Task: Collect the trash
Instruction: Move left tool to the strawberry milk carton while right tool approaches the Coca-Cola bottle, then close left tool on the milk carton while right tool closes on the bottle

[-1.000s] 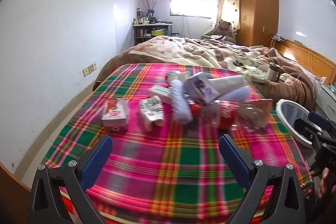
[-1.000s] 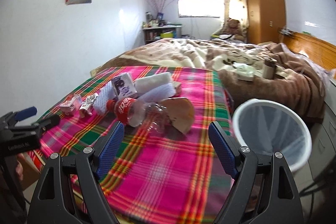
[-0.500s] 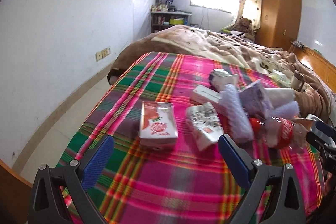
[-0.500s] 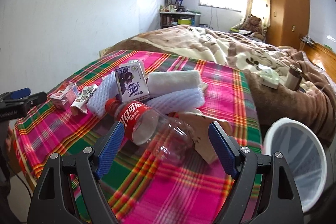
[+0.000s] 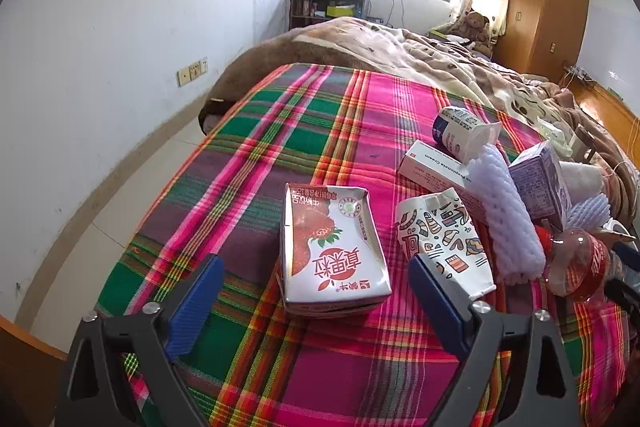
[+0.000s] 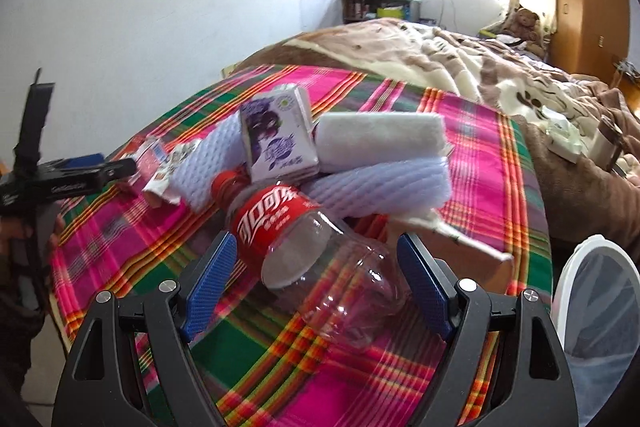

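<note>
The left wrist view alone shows the strawberry milk carton point(image 5: 330, 251) lying flat near the front edge of the plaid blanket point(image 5: 320, 131), between the wide, closing jaws of the left gripper point(image 5: 316, 279) — pads not touching it. The right wrist view alone shows the white mesh bin point(image 6: 592, 307) past the blanket's right edge, cut off by the frame. There the right gripper point(image 6: 316, 279) stands wide around the cola bottle point(image 6: 312, 251), whether it touches is unclear.
</note>
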`<state>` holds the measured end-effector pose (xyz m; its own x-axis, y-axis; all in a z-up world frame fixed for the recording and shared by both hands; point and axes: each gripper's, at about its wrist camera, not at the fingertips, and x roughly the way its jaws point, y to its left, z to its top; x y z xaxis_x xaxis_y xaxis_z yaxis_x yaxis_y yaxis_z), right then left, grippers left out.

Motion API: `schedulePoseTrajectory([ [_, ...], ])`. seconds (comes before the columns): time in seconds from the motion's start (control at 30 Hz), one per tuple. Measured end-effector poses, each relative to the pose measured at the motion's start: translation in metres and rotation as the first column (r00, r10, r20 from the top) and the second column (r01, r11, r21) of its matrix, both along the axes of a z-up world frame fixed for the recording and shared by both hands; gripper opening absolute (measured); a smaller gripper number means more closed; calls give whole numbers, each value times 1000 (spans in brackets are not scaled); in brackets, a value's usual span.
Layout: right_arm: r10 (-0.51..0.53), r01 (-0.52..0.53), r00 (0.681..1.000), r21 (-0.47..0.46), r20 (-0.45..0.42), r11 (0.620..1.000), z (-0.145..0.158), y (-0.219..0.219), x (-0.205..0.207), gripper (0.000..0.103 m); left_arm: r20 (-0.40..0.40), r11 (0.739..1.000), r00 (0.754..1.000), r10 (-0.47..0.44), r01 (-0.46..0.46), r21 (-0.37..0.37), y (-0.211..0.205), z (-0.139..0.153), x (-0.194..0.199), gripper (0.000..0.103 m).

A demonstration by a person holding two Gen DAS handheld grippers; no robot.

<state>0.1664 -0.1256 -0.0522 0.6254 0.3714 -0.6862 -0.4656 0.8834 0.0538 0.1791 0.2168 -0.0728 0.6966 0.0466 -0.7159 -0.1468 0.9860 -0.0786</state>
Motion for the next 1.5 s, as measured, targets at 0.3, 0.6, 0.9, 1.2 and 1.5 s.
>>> schedulePoseTrajectory([
  [0.3, 71, -68, 997, -94, 29, 993, 8, 21, 0, 84, -17, 1000, 1000, 16, -15, 7, 5, -2, 8, 90],
  [0.6, 120, -128, 990, -106, -75, 986, -14, 38, 8, 84, -48, 1000, 999, 7, -8, -22, 5, -7, 19, 76],
  [0.9, 90, -96, 993, -87, -70, 992, -13, 34, 1, 79, -44, 1000, 999, -14, 13, -20, -2, -6, 21, 58],
  [1.2, 46, -45, 996, 7, -77, 999, -13, 16, -8, 66, -9, 998, 999, -44, 43, -42, -17, -1, -7, 58],
  [1.5, 7, -1, 997, 73, -79, 997, -12, 1, -21, 66, 60, 995, 994, -93, 95, -35, -44, 22, -42, 58],
])
